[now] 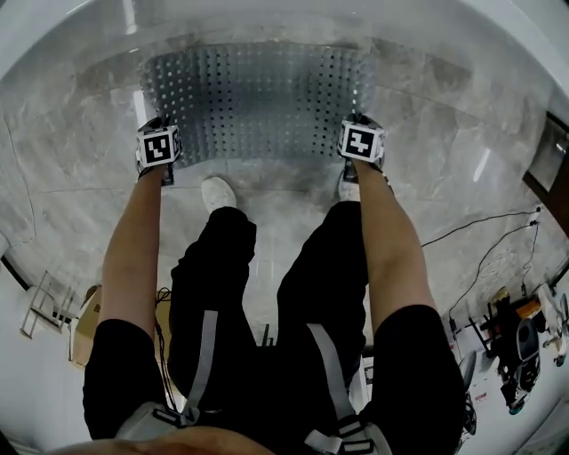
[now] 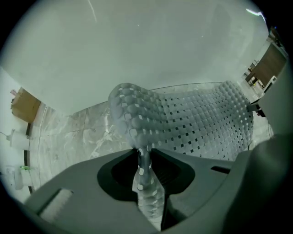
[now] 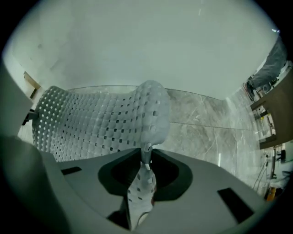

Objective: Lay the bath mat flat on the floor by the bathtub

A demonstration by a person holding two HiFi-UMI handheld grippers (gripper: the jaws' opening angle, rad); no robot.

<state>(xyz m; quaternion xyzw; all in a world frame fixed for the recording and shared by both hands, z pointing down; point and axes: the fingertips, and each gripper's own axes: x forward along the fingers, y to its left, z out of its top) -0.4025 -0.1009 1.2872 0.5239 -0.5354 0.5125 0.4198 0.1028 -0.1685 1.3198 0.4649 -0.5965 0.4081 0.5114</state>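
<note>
bath mat [image 1: 258,102], grey and perforated with small holes, lies spread over the marble floor [image 1: 71,178] along the white bathtub wall [image 1: 267,18]. its far edge blurs into the glare at the tub's base. the two near corners are lifted off the tiles. the left gripper [image 2: 143,155] has its jaws closed on the left corner, and a strip of mat runs back between them. the right gripper [image 3: 146,160] clamps the right corner the same way. from the head view the marker cubes hide both sets of jaws. black trousers [image 1: 222,293] fill the foreground. one white shoe [image 1: 218,193] shows, the other mostly covered by the right forearm. thin cables [image 1: 480,240] trail at the right.
</note>
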